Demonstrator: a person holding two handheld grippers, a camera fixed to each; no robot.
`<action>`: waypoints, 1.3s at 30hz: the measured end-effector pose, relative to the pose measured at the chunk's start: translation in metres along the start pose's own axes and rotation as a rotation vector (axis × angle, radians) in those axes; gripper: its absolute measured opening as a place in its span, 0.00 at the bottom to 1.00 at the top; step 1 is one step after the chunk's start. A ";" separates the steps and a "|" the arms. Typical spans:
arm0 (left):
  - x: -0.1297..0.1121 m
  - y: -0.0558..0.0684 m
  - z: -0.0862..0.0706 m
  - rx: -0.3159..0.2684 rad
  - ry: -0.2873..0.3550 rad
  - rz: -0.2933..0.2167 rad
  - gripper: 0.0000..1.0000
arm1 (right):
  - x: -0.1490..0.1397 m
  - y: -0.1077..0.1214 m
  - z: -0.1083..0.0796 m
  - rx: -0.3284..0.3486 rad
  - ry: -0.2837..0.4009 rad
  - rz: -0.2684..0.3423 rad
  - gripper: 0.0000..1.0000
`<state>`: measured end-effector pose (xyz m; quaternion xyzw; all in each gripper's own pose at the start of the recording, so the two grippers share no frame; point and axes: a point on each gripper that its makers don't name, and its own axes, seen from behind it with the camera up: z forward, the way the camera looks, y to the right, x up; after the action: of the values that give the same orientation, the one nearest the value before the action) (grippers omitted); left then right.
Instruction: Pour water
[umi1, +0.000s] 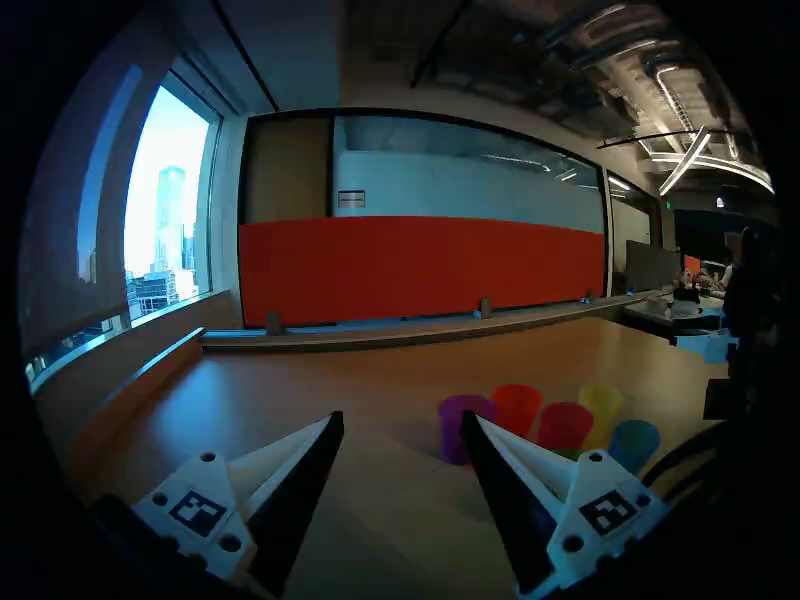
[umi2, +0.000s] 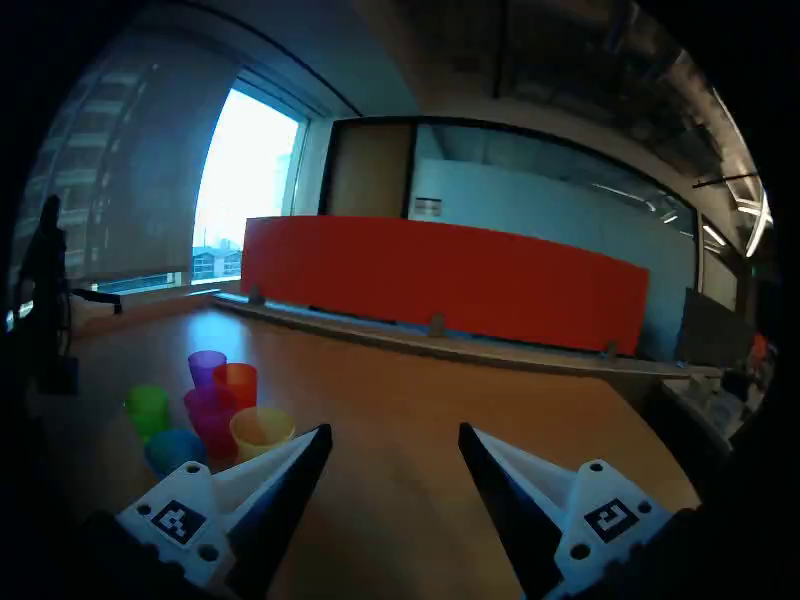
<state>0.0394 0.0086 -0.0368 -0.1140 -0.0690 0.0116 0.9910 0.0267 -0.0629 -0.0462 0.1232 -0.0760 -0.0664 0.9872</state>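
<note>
Over the wooden office table (umi1: 330, 375), left gripper (umi1: 401, 417) and right gripper (umi2: 394, 428) gape wide, empty.

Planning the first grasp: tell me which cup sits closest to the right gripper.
The yellow cup, at the cluster's edge beside the right gripper; the other coloured cups stand farther off.

We are looking along the left gripper (umi1: 401, 416): white wedge-shaped plastic fingers (umi1: 270, 465), black inner faces, square black-and-white markers (umi1: 197, 510), dark screws (umi1: 206, 457). The right gripper (umi2: 394, 428) is showing identical parts.
</note>
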 end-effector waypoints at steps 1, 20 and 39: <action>0.000 -0.001 0.000 0.005 0.003 -0.001 0.86 | 0.001 0.002 0.000 -0.012 0.009 0.003 0.98; 0.015 -0.010 0.002 0.094 0.126 -0.026 0.86 | 0.030 0.027 0.001 -0.180 0.123 0.040 0.98; 0.004 -0.033 0.001 0.253 0.190 -0.009 0.86 | 0.032 0.038 0.004 -0.226 0.113 0.120 0.99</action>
<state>0.0431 -0.0232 -0.0274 0.0116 0.0266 0.0049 0.9996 0.0614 -0.0322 -0.0288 0.0102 -0.0195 -0.0084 0.9997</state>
